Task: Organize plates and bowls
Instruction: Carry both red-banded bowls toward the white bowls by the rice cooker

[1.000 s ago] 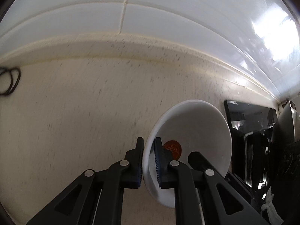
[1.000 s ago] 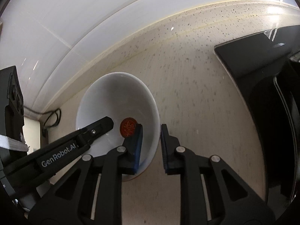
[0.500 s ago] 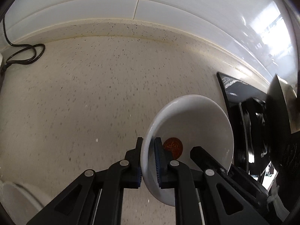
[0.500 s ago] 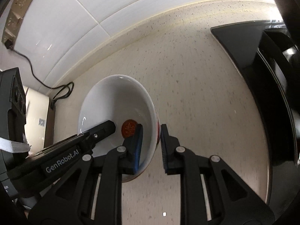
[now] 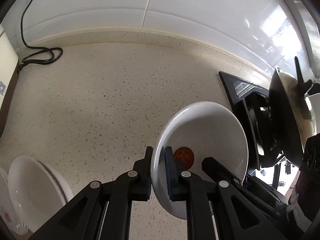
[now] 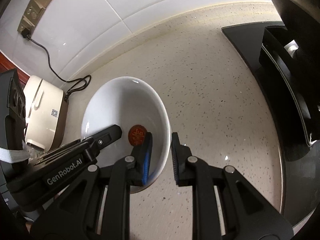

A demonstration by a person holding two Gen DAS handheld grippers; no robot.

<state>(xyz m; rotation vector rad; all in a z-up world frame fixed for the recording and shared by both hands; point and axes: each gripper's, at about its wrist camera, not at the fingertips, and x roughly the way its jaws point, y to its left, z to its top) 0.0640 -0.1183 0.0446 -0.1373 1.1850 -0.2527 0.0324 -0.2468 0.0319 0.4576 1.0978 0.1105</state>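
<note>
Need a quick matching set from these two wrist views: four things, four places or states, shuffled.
Things:
1. white ceramic bowl with a red seal mark
2. black power cord
3. stack of white plates
4. cream countertop appliance

Places or states:
A. coiled on the speckled counter by the wall
B. bottom left corner of the left wrist view
C. rim pinched by both the left gripper and the right gripper
D. far left of the right wrist view, carrying a QR label

Pairs: 1-C, 2-A, 3-B, 4-D
</note>
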